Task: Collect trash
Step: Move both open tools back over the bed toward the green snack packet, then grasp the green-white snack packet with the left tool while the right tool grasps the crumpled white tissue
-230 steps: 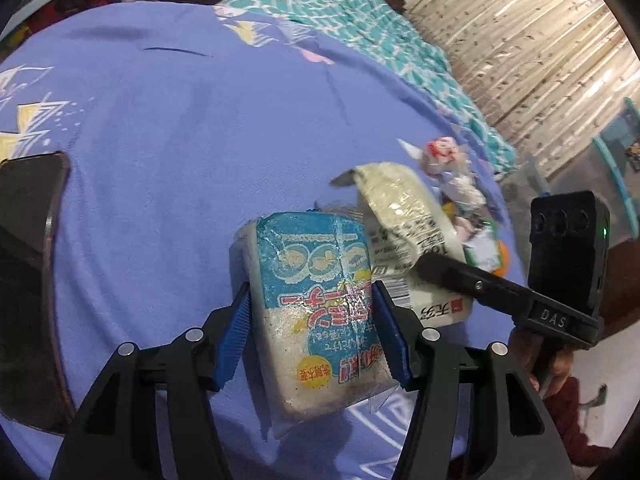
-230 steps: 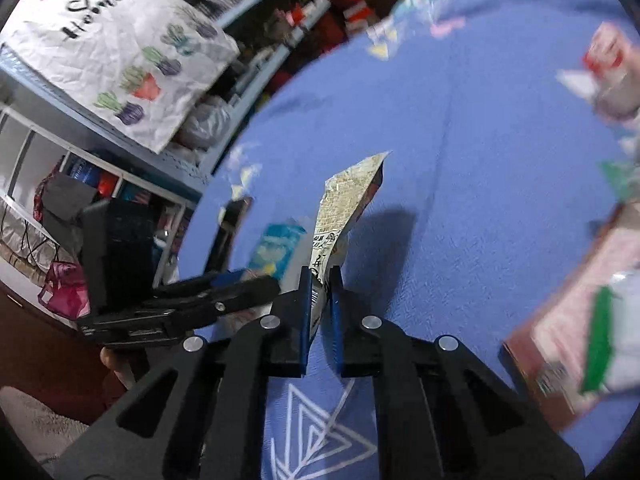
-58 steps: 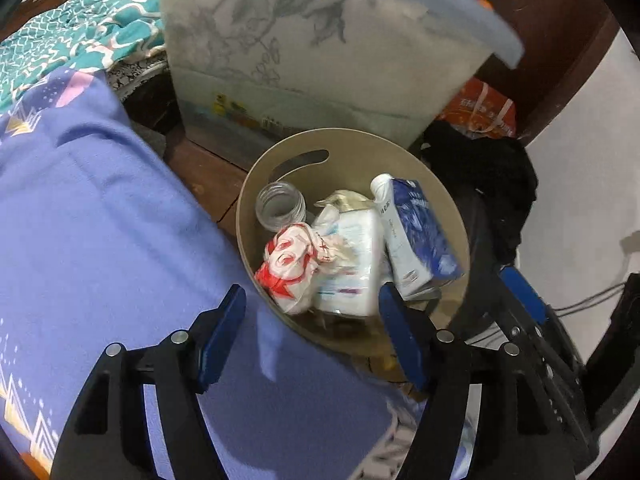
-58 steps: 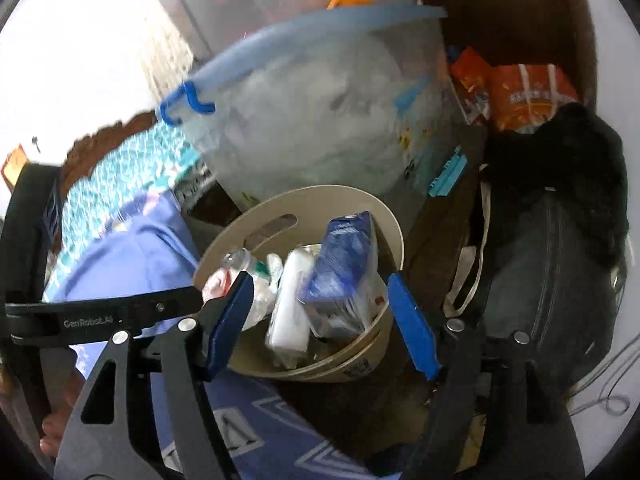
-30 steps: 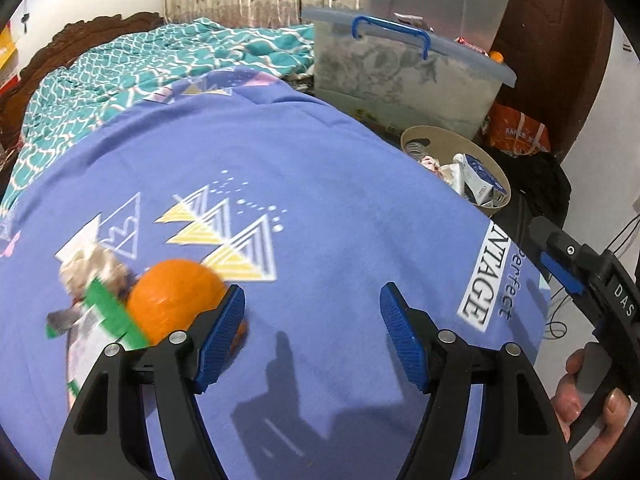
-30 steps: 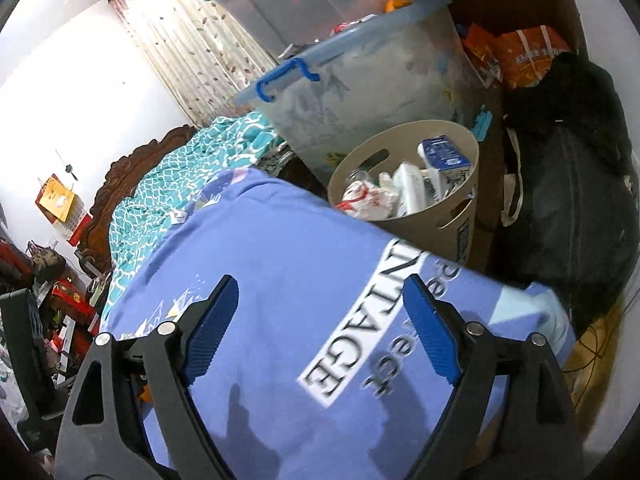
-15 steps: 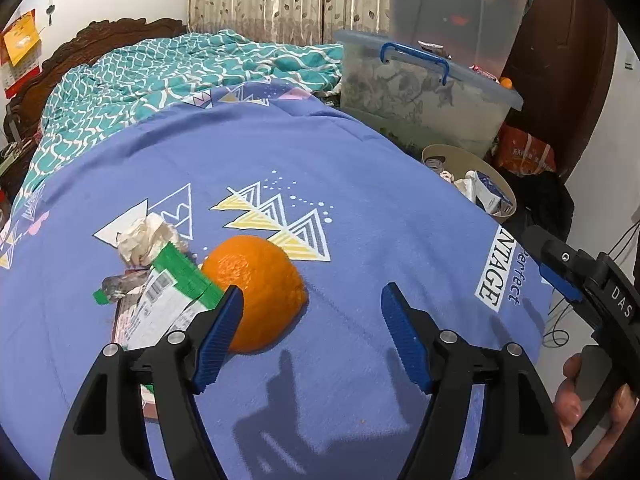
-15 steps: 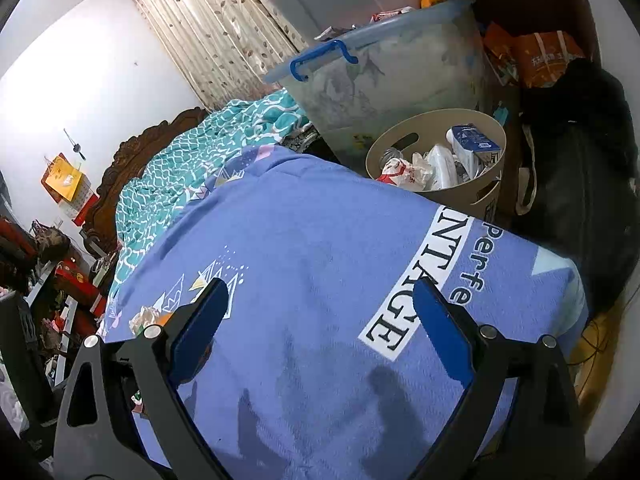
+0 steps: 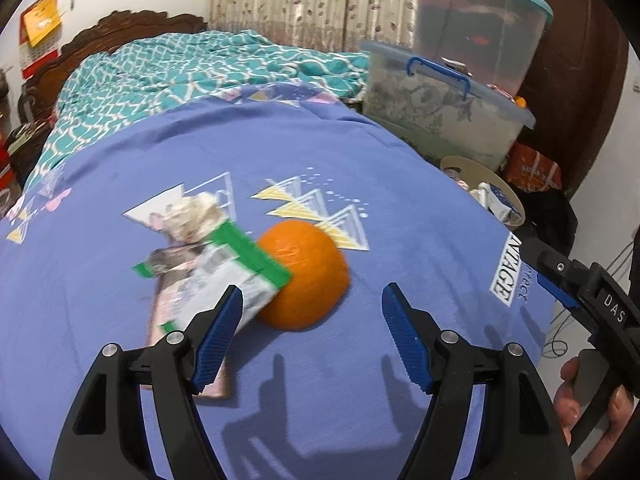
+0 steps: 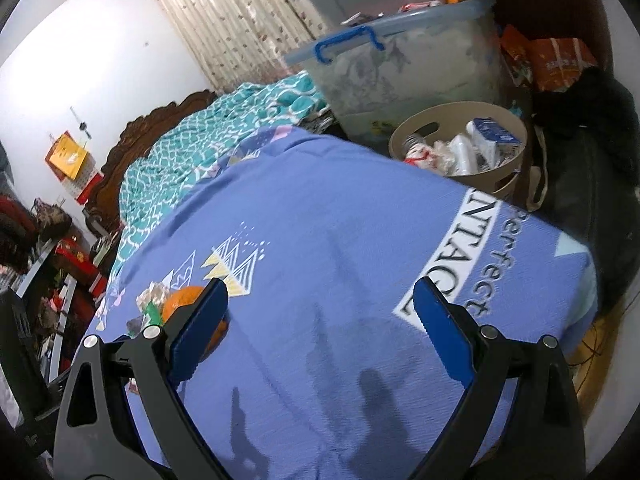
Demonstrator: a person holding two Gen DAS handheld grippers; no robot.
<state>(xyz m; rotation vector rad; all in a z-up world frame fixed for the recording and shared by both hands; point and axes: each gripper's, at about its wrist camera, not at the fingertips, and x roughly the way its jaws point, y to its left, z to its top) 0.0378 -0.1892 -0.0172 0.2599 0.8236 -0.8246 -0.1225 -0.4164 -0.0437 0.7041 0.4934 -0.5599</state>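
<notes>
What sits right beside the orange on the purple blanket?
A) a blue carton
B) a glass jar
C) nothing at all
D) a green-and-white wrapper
D: the green-and-white wrapper lies against the orange on the blanket.

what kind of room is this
Most likely a bedroom at home. A carved wooden headboard stands behind a rumpled teal quilt, a curtain hangs behind, and lidded storage bins stand beside a beige trash basket.

White wall (image 10: pixel 80 48), patterned curtain (image 9: pixel 288 4), carved wooden headboard (image 9: pixel 120 30).
</notes>
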